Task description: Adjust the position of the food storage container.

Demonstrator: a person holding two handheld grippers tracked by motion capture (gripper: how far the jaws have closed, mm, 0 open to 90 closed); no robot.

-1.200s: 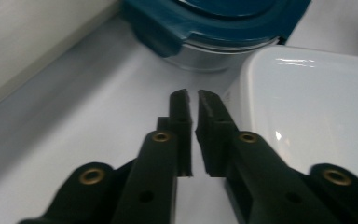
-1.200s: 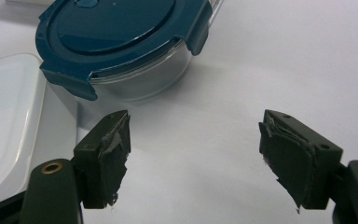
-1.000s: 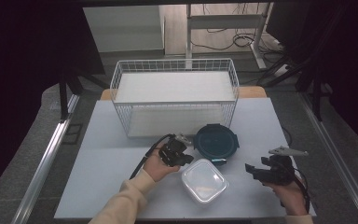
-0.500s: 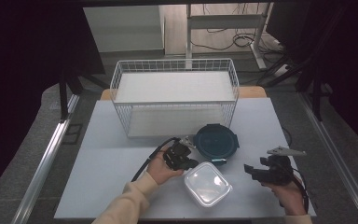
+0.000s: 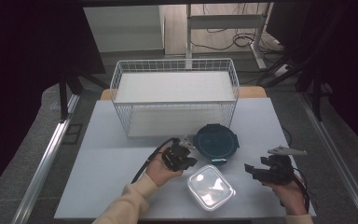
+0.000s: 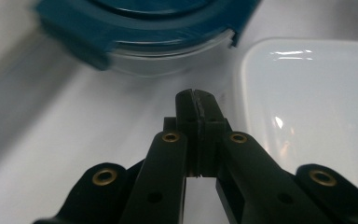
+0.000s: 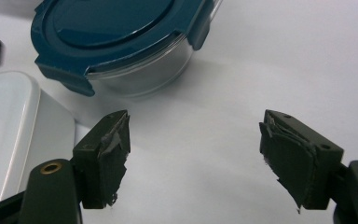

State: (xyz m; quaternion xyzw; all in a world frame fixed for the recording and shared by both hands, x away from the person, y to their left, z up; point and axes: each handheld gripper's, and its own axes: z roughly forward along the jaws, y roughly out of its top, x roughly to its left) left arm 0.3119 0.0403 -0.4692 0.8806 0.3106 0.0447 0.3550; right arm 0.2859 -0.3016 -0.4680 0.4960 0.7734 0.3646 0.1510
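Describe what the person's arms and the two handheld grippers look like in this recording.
The left gripper is black, and a black cable trails from it. Its fingers are black with brass-coloured rivets. The right gripper is also black and carries a grey three-cornered plate on top. Its fingers have worn, ragged dark pads. The left forearm wears a cream long sleeve.

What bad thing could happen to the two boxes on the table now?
The left gripper, shut, sits close between the round blue-lidded container and the square clear container, so a sideways nudge might shove either one. The square one lies near the table's front edge and could perhaps slide off. The right gripper waits open, holding nothing.
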